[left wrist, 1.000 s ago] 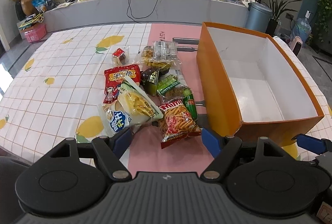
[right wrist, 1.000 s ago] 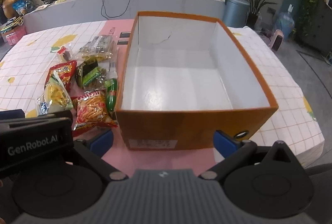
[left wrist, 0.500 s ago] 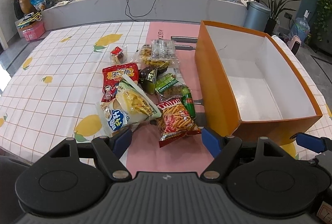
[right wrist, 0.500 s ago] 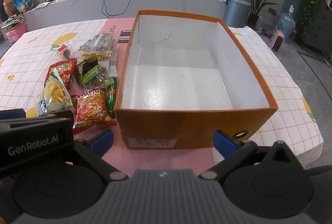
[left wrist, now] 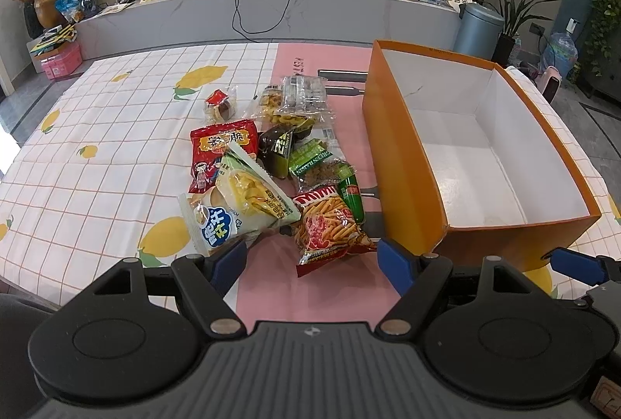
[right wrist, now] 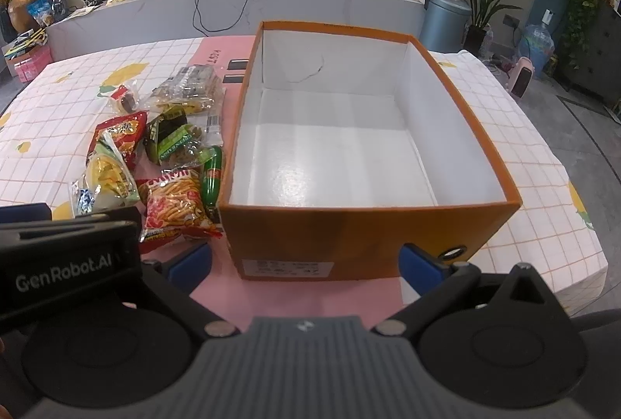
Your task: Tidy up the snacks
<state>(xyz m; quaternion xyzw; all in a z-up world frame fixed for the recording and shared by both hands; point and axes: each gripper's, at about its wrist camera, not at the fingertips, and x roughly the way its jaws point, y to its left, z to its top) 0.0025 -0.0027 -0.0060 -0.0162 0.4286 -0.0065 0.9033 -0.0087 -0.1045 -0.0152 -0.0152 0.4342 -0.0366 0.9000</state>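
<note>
A pile of snack packets lies on the table left of an open orange box [left wrist: 407,163] with a bare white inside [right wrist: 333,163]. Nearest me are a red bag of potato sticks [left wrist: 330,229] [right wrist: 174,205], a white and blue bag [left wrist: 217,225], a pale bag of yellow chips [left wrist: 252,190] and a green tube [left wrist: 351,196]. My left gripper [left wrist: 312,262] is open and empty, just short of the red stick bag. My right gripper [right wrist: 304,264] is open and empty, at the box's near wall.
Behind lie a red packet [left wrist: 221,147], a green raisin pack [left wrist: 310,159], a dark packet [left wrist: 281,143], clear cookie packs [left wrist: 299,97] and a small wrapped sweet [left wrist: 219,103]. The table has a lemon-print cloth [left wrist: 97,163] and pink mat [left wrist: 310,287]. The left gripper's body [right wrist: 66,252] stands left of my right gripper.
Both views have shifted slightly, with the snacks and box sitting a little lower in frame. Both grippers stay open and nothing was taken hold of.
</note>
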